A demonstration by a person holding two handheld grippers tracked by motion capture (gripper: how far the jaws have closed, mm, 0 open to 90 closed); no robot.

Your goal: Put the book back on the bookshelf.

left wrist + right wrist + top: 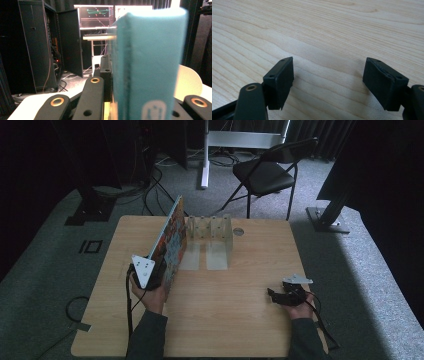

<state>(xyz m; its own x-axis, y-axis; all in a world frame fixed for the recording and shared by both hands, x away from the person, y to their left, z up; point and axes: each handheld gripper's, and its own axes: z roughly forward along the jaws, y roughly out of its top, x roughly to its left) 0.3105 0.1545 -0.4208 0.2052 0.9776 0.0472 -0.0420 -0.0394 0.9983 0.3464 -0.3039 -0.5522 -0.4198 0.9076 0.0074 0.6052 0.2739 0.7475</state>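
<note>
Teal and blurred, the book's spine (147, 65) stands hard against the left gripper view's lens, pinched between that gripper's black jaws. From the high view the left gripper (150, 270) holds this large picture book (169, 240) upright on its edge, colourful cover facing right, at the table's (240, 320) left half, with the clear slotted rack (210, 240) just beside it. The step looks like slotting the book into that rack (its dividers stand close together), so it likely pays to keep the book vertical, line its lower edge up with one slot, and lower it slowly without nudging the rack. The right gripper (328, 82) rests near the table's right front, jaws spread wide over bare wood, holding nothing.
</note>
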